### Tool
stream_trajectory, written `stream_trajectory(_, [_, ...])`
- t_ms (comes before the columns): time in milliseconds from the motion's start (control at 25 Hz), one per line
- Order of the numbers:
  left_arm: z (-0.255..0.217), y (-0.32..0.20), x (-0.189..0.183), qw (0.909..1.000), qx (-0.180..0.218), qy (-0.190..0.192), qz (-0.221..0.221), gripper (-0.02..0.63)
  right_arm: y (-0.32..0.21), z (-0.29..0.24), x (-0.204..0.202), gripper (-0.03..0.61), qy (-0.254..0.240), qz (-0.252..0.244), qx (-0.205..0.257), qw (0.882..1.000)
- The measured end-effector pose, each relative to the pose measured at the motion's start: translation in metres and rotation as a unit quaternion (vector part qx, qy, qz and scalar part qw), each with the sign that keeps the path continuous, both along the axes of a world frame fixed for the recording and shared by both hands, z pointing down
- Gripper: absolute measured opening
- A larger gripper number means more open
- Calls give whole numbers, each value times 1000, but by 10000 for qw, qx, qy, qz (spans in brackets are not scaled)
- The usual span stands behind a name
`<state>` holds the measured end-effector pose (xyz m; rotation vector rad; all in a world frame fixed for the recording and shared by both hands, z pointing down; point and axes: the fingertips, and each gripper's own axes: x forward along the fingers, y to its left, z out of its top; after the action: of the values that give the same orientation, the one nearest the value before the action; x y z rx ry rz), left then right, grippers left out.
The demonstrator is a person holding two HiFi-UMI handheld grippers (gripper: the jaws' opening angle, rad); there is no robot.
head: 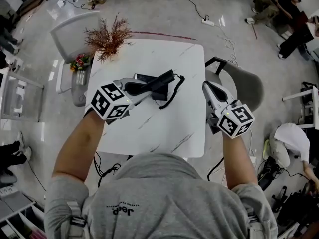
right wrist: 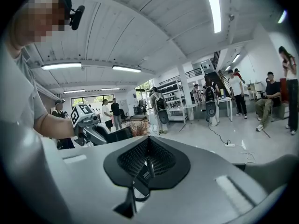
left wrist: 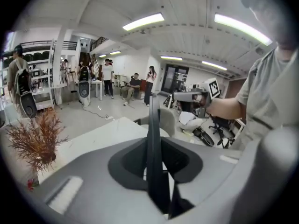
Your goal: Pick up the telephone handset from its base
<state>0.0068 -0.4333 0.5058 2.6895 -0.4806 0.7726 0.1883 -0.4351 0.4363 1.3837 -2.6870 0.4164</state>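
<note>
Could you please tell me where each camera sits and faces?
Head view: on the person's head, steeply down onto the table; forearms, left claw, right claw show.
Left gripper view: on left claw, along jaws gripping handset, roomward; torso shows.
Right gripper view: on right claw, over closed jaws; arm shows.
Shared: gripper views both show the dried plant.

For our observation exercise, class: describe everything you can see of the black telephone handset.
The handset is a long, slim black bar, plastic by its look. The left gripper is clamped on one end; the other end points away over the white table. A thin black cord hangs from its far end in a loop to the table. It is held above its dark base.
</note>
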Motion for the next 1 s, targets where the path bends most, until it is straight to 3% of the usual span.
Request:
stream_trajectory(240, [-82,-6,-20,9915,44,1174,-558,138,1,-46,-13,4,-5,-93,343,9994])
stream_trajectory(600, [-183,-4,-41,9530,-36,2896,-886,138,0,-116,-34,5,-109,-292,831,9961])
stream_trajectory(1000, [-253,-14,-74,9166,687,3736,-1246,138,-9,-172,-45,3,-220,-376,1250,9912])
